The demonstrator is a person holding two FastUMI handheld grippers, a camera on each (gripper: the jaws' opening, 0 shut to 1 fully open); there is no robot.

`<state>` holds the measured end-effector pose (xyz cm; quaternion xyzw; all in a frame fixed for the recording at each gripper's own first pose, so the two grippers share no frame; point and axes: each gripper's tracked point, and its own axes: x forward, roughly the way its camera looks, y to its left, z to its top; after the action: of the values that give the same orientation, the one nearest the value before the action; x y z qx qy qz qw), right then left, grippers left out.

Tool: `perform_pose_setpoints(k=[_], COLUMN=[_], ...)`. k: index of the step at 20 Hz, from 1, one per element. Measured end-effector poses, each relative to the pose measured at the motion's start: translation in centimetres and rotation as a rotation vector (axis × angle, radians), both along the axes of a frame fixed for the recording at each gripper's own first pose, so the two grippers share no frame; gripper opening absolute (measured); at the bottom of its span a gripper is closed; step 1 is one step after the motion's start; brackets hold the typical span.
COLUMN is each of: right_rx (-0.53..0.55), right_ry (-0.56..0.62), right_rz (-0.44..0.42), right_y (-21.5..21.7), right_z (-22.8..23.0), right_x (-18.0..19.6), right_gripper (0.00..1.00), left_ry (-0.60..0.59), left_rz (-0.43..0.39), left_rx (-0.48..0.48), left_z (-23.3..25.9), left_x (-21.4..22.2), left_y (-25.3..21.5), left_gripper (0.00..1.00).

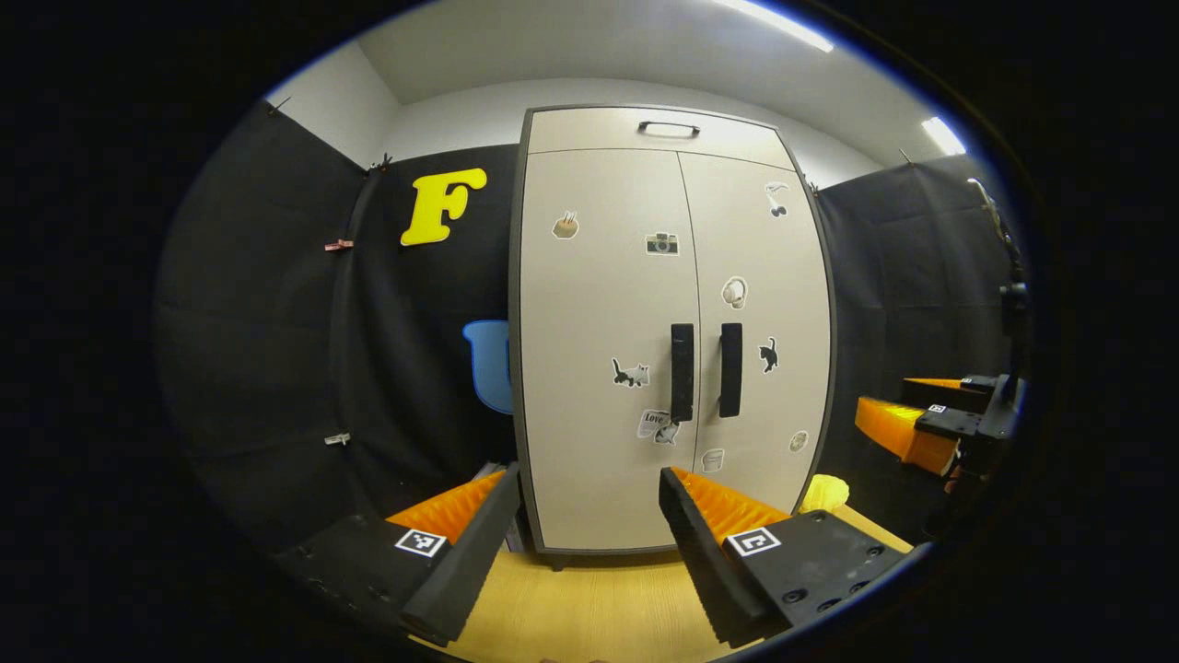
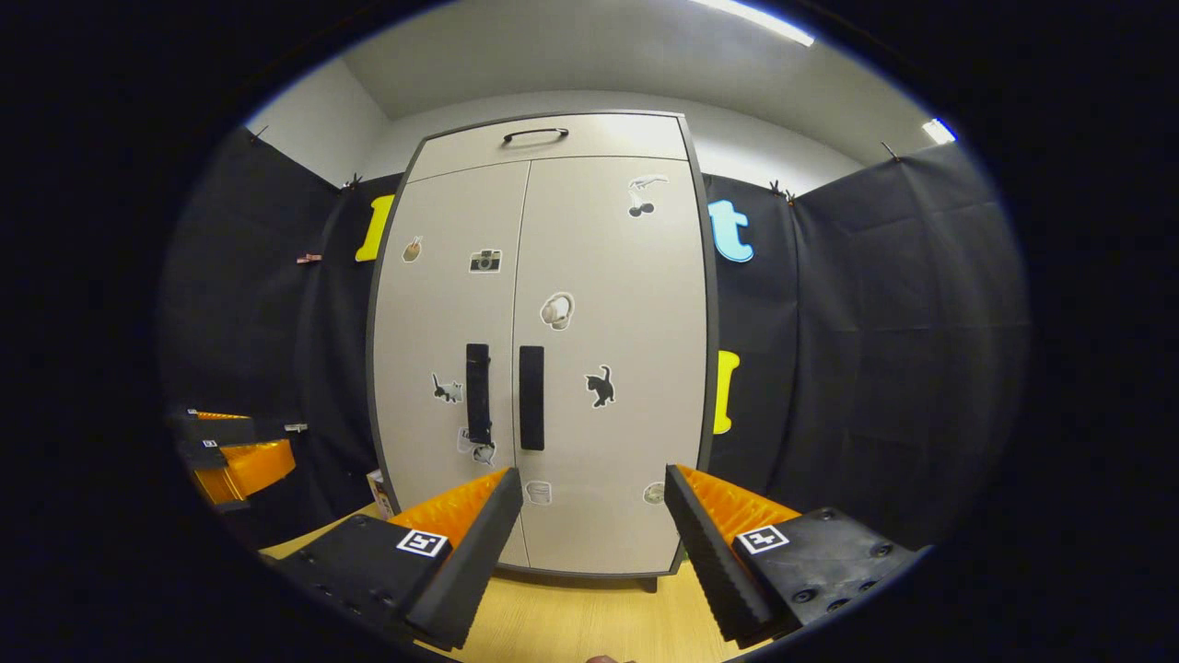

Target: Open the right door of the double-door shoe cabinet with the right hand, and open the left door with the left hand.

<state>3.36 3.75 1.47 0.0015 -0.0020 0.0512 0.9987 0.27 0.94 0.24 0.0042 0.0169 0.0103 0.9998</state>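
Both views face the shoe cabinet (image 1: pixel 672 331) from low over the worktop (image 1: pixel 599 608), well back — the left claw (image 1: pixel 589 516) camera left of the right claw (image 2: pixel 589 516) camera — sharing its two closed doors.

Left gripper (image 1: pixel 589 483) and right gripper (image 2: pixel 589 479): both level, pointing forward, jaws spread wide, gripping nothing, side by side, well apart.

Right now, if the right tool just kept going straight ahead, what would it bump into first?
Probably the shoe cabinet's right door, low and right of its handle. The open right tool faces it with nothing between, though depth is unclear.
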Motion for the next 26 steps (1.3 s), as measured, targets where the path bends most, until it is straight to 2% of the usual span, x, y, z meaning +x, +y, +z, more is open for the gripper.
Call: perform_pose_setpoints(k=[26], right_rx=[0.028], right_ry=[0.010], right_rz=[0.045], right_y=[1.8], right_z=[0.8], right_x=[1.9], right_gripper=[0.98], left_ry=[-0.002], left_rz=[0.034], left_rx=[0.003], left_z=[0.5], left_x=[-0.1], left_y=[0.7], left_gripper=[0.95])
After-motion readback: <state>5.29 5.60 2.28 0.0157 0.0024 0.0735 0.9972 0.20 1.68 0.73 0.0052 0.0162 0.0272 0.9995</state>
